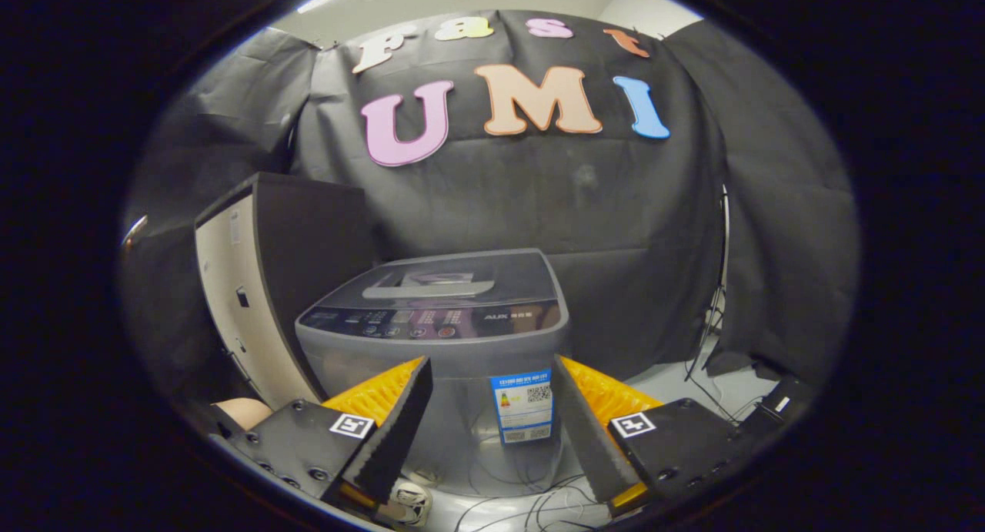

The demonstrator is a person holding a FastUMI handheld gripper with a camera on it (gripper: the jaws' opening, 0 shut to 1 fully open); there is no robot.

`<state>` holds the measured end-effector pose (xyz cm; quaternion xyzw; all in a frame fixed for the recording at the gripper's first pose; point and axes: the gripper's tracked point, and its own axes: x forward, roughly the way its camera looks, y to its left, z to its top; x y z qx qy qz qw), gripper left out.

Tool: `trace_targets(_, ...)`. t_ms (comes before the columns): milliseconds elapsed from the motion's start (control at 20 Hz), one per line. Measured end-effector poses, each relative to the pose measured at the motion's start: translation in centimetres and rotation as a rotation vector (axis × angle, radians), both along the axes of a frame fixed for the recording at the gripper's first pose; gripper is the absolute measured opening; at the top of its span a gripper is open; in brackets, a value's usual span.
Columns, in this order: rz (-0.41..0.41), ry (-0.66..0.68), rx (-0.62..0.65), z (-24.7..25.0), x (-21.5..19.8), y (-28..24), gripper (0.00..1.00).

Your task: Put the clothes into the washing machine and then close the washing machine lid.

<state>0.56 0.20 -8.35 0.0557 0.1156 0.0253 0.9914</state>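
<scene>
The washing machine (pixel 435 324) stands on the floor just ahead of the gripper's fingers, in front of the booth's black cloth wall. Its lid (pixel 454 279) lies flat and closed on top, dark and glossy, with a lighter handle recess in the middle. Along the front edge of the top runs a control panel (pixel 431 318) with a row of small buttons. On the grey front of the machine, low down and seen through the gap between the fingers, is a blue and white sticker (pixel 523 406).

The gripper (pixel 492 405) is spread wide and holds nothing; its two fingers frame the lower front of the machine without touching it.

To the left of the machine, just beside it, stands a tall cabinet (pixel 262 286) with a pale side face and a dark front. On the floor below the machine's front lie loose dark cables (pixel 531 505), and a white shoe (pixel 412 501) shows under the left finger. More cables (pixel 712 339) hang down the cloth wall to the right of the machine and trail across the pale floor (pixel 677 382) there.
</scene>
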Motion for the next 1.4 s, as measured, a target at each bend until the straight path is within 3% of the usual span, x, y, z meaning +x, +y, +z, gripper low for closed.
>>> trace_targets(450,-0.009,-0.038,0.000,1.2,-2.2,-0.4,0.96)
trace_targets(800,0.009,-0.115,-0.095,2.6,-3.4,0.5,0.96)
trace_targets(1400,0.003,-0.123,-0.084,2.7,-3.9,0.4,0.97)
